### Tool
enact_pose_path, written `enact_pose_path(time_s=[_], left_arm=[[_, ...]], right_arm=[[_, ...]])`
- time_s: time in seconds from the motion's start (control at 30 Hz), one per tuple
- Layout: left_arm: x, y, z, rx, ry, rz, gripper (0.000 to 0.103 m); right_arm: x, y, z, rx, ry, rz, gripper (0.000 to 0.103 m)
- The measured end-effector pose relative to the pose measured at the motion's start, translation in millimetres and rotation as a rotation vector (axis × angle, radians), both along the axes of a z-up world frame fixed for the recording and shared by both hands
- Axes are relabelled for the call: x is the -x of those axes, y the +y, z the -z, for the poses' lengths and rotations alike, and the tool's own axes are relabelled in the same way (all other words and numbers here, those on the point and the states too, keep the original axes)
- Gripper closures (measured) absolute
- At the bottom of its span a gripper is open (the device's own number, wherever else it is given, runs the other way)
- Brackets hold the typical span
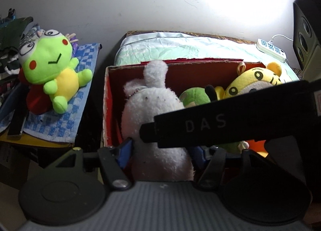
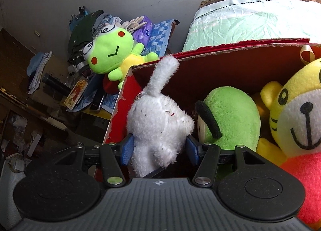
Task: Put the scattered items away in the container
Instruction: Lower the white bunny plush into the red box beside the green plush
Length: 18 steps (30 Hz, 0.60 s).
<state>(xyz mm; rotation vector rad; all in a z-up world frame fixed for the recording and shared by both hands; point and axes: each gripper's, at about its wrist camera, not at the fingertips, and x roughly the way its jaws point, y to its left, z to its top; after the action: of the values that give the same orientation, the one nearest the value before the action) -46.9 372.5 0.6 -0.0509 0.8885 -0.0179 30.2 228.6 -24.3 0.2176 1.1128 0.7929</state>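
A red box [image 1: 112, 98] stands at the near edge of a bed [image 1: 180, 48]; a power strip [image 1: 270, 47] lies at its right edge. The frog [image 1: 50, 66] lies on a checked towel [image 1: 60, 122], apparently over a side table.

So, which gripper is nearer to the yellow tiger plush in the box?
Right. The right gripper, closed on the white plush, is left of the yellow tiger plush; the left gripper is further left, beyond the right one.
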Motion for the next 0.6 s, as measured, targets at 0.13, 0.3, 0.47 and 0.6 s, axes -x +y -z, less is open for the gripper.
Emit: enact_pose_path(time_s=[0.13, 0.3, 0.47, 0.6], left_arm=[[2, 1, 0, -0.010, -0.006, -0.004, 0.044], [0, -2, 0, -0.014, -0.006, -0.006, 0.038], [0, -5, 0, -0.038, 0.000, -0.017, 0.039], [2, -1, -6, -0.021, -0.010, -0.035, 0.042]], right_arm=[[-2, 5, 0, 0.022, -0.005, -0.035, 0.043], [-4, -6, -2, -0.024, 0.019, -0.021, 0.042], [-2, -26, -13, -0.082, 0.015, 0.030, 0.043], [-2, -39, -17, -0.094, 0.007, 0.084, 0.053]])
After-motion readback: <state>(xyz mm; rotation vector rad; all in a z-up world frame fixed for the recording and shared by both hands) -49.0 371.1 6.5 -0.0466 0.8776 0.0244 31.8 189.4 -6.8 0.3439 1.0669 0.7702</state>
